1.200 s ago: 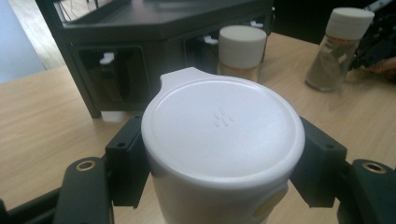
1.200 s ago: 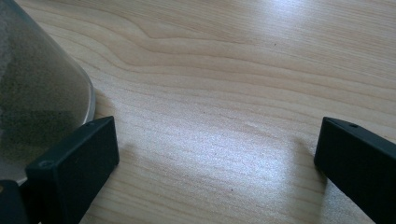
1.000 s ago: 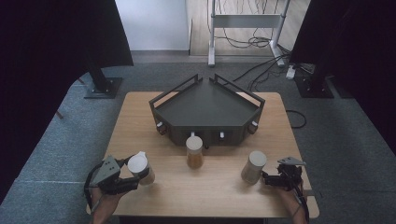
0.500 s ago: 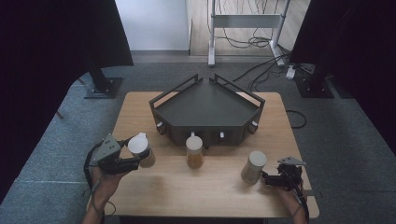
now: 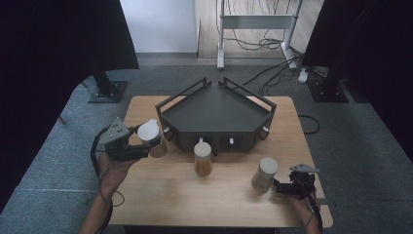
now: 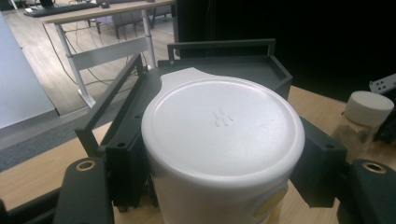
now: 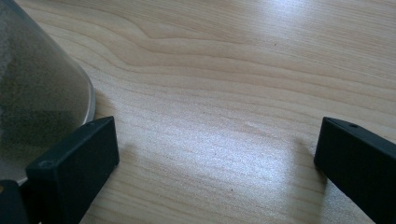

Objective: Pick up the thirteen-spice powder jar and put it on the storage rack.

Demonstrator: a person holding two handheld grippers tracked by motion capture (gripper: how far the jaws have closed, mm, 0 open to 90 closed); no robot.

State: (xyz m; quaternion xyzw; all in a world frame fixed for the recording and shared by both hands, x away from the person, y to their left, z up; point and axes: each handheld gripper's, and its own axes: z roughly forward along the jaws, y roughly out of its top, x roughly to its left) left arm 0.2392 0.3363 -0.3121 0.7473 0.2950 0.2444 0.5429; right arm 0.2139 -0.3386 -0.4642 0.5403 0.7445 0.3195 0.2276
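Left claw [image 5: 141, 146] clamped on white-lidded jar [image 5: 150, 138], lifted off surface [image 5: 160, 195], just beside tray [image 5: 214, 114], its left front corner. Step in hand, likely: carry jar over rail, set inside tray. Keep jar upright, clear rail before lowering. Right claw [image 5: 280, 187] open on surface, jaws wide apart, holds nothing; grey jar [image 5: 264, 174] just beside one jaw, perhaps touching. Amber jar [image 5: 202, 158] stands at tray's front, apart from carried jar's path.
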